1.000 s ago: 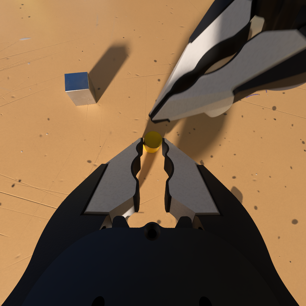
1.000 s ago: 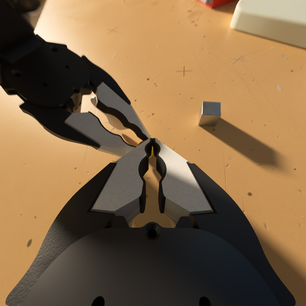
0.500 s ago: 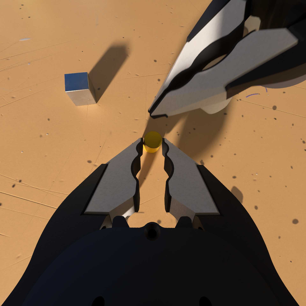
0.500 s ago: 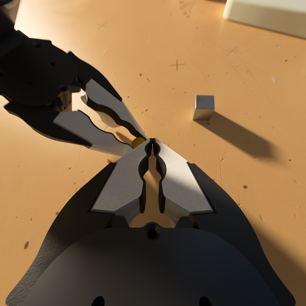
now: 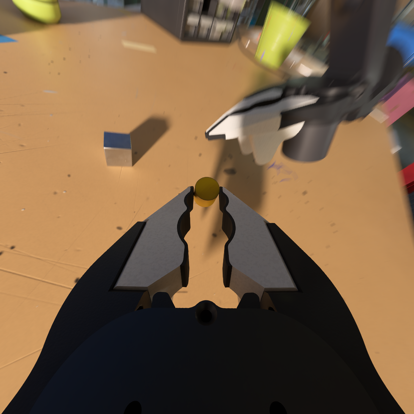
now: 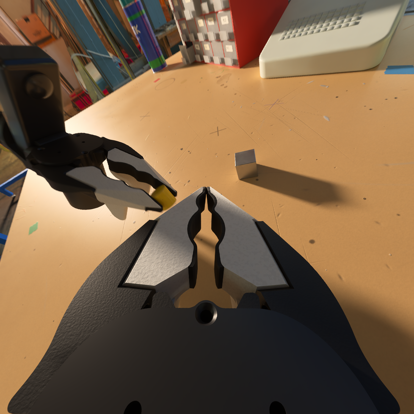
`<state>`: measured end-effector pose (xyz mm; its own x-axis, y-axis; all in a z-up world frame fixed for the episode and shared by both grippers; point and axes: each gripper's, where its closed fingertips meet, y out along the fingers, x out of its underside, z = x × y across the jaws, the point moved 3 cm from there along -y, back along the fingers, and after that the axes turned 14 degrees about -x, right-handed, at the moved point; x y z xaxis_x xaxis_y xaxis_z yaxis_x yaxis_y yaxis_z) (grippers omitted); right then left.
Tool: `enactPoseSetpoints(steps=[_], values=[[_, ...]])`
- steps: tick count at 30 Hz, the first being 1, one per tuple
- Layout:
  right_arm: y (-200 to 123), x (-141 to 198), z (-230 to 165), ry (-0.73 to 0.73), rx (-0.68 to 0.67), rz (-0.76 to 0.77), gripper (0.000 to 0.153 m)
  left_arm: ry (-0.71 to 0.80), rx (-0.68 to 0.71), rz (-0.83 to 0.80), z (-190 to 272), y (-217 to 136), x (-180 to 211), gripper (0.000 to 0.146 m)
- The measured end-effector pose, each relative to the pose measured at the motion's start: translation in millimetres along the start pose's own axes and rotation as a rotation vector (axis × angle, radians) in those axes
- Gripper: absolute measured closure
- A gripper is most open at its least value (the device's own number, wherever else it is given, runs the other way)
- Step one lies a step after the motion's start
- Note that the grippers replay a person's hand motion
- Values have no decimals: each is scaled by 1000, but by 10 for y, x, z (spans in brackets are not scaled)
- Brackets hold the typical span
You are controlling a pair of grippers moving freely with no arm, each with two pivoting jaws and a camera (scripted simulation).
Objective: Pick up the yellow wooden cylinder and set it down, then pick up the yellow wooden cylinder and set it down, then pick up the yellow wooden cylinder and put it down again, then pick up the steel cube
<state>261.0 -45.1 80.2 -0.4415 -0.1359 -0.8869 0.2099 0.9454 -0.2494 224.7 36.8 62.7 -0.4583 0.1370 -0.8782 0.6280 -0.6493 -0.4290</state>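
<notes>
Tabletop (image 6: 291,224) carries both task items. Left gripper (image 5: 206,190) pinches yellow wooden cylinder (image 5: 206,190) at its fingertips, axis near upright, apparently lifted off the surface. Right gripper (image 6: 206,189) pressed closed, empty, cylinder just beside its tips at 9 o'clock. Steel cube (image 5: 117,149) sits at 11 o'clock from left gripper, apart; likely the left is nearer for set-down.
</notes>
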Motion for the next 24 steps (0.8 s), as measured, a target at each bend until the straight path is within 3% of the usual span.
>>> enactPoseSetpoints(steps=[5,12,17,24], values=[[-69,-32,-3,24,-27,41,153,-259,205,219,-82,-201,-296,124],[-76,-26,-32,63,-77,59,153,-558,425,362,-233,-343,-460,124],[-69,-20,-34,87,-97,66,153,-651,506,405,-302,-393,-500,124],[-51,-6,-36,90,-104,59,153,-662,533,407,-304,-406,-506,124]])
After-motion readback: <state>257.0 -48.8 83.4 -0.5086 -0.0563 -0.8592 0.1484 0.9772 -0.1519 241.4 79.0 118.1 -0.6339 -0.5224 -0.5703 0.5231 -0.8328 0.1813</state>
